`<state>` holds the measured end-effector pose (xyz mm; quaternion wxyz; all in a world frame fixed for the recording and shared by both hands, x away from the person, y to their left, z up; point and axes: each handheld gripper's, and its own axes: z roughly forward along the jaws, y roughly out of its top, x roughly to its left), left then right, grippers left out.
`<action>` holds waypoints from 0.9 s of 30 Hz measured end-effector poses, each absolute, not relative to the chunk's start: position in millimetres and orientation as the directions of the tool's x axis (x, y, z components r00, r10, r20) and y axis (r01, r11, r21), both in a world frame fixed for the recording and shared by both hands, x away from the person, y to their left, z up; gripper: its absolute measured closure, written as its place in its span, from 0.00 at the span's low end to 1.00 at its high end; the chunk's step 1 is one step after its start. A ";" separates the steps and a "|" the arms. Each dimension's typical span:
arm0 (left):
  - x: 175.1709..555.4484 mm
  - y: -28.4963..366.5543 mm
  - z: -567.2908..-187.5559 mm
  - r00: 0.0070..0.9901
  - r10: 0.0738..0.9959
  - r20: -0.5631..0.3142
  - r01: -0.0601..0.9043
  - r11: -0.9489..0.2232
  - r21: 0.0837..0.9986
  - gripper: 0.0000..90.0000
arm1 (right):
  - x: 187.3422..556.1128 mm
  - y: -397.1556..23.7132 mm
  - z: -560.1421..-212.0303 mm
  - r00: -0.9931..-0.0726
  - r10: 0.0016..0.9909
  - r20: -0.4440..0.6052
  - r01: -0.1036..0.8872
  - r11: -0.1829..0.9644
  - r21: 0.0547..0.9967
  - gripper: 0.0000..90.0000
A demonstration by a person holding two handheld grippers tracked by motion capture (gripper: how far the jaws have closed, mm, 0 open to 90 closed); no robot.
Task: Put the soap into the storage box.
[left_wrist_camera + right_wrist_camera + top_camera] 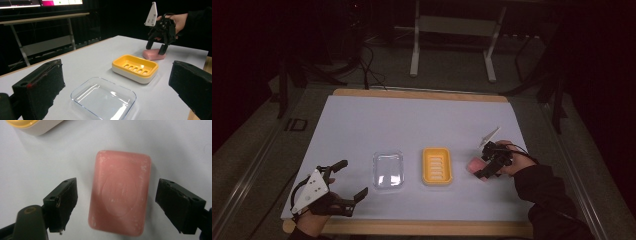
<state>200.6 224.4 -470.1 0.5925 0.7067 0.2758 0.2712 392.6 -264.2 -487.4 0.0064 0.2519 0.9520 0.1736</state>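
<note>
Your right tool (488, 162) hangs directly over the pink rectangular bar of soap (120, 192), which lies flat on the white counter (362, 125) at the right of the high view, just to the right of the yellow slotted soap dish (437, 166). In the right gripper view the soap runs top to bottom through the middle of the frame, so its long axis lies along the gap and the jaws face its two long sides. They stand spread, one on each side, with bare counter showing between each pad and the soap: nothing is pinched yet. Your left tool (346, 181) rests wide apart and empty at the lower left of the high view, beyond the clear glass tray (388, 169), so the right hand is plainly the nearer one.
</note>
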 end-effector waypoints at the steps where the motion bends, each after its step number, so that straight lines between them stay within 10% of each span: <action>1: 200.6 224.4 -470.1 0.700 0.711 0.057 0.068 -0.146 0.987 0.00 | 393.1 -263.7 -488.5 -0.877 0.476 0.069 0.469 0.816 0.336 0.20; 27: 202.0 222.9 -471.5 0.707 0.705 0.060 0.075 -0.158 0.985 0.00 | 387.6 -252.5 -502.9 -0.874 0.485 -0.018 0.461 0.841 0.285 0.40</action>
